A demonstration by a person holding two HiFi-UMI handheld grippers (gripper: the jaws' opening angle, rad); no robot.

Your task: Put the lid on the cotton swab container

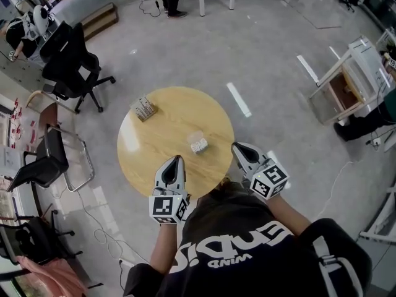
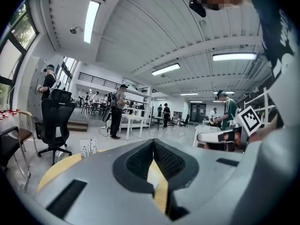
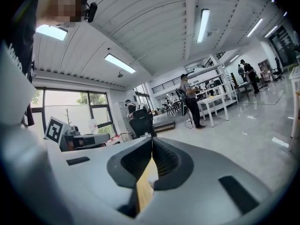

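The cotton swab container (image 1: pixel 198 145) is too small to tell whether it is open or closed. The person's head (image 1: pixel 224 192) hides the worktop's (image 1: pixel 154 150) near edge. A small boxy object (image 1: pixel 144 108) is unidentifiable.

White lettering on the person's black shirt (image 1: pixel 235 249), seen upside down in the head view: one large word and a smaller line, perhaps "WIND". Neither reads with certainty. No other text is legible.

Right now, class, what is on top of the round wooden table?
A small clear container with white contents sits near the table's middle; a small pale box stands near its far-left edge. The person's head and left gripper hide the near rim.
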